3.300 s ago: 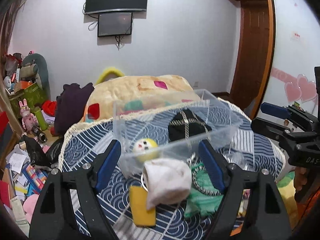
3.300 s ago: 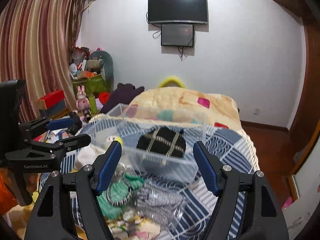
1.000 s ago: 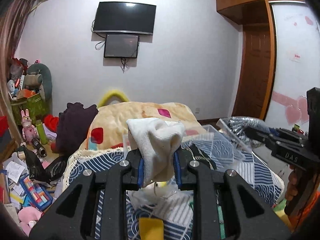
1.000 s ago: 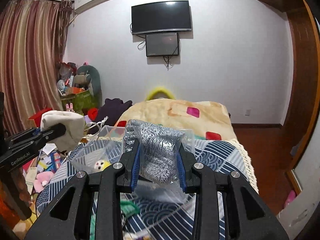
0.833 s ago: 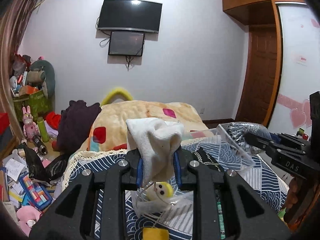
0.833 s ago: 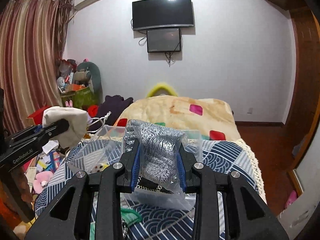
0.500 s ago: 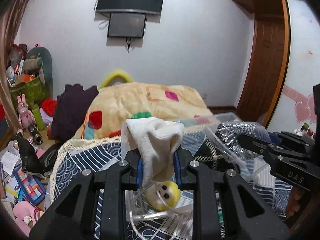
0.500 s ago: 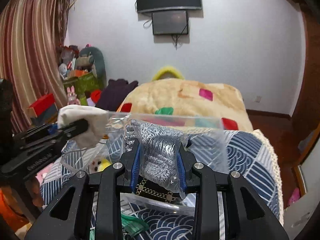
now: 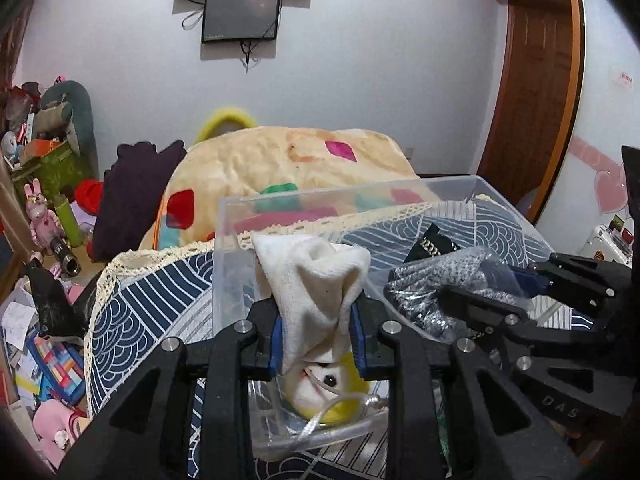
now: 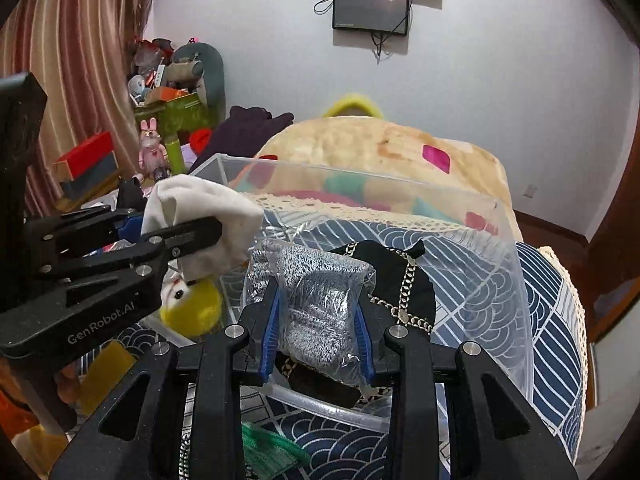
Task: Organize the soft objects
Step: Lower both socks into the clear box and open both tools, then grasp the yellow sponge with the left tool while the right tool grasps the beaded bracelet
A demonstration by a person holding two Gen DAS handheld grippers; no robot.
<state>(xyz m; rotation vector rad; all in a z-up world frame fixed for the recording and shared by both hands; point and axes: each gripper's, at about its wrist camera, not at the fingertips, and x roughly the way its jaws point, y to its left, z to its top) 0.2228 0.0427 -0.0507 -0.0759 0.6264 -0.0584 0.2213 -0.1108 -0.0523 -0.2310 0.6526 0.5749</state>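
Observation:
My left gripper point(image 9: 318, 338) is shut on a white sock point(image 9: 312, 288) and holds it over the left end of a clear plastic bin point(image 9: 224, 248). The sock also shows in the right wrist view point(image 10: 200, 216). My right gripper point(image 10: 318, 336) is shut on a grey knit item in a clear bag point(image 10: 316, 296), held over the bin's point(image 10: 516, 304) near edge. It also shows in the left wrist view point(image 9: 444, 280). Inside the bin lie a yellow and white plush toy point(image 10: 192, 300) and a black pouch with a gold chain point(image 10: 400, 280).
The bin stands on a blue and white patterned cloth point(image 10: 560, 320). A green knit item point(image 10: 272, 448) and a yellow piece point(image 10: 104, 364) lie on the cloth near me. A big beige cushion point(image 9: 288, 160) is behind the bin. Toys and boxes clutter the floor point(image 9: 36, 320) at left.
Both grippers closed on their items, lifted them, then moved forward and down over the bin. The sock and the bagged knit item now hang just above the bin's inside.

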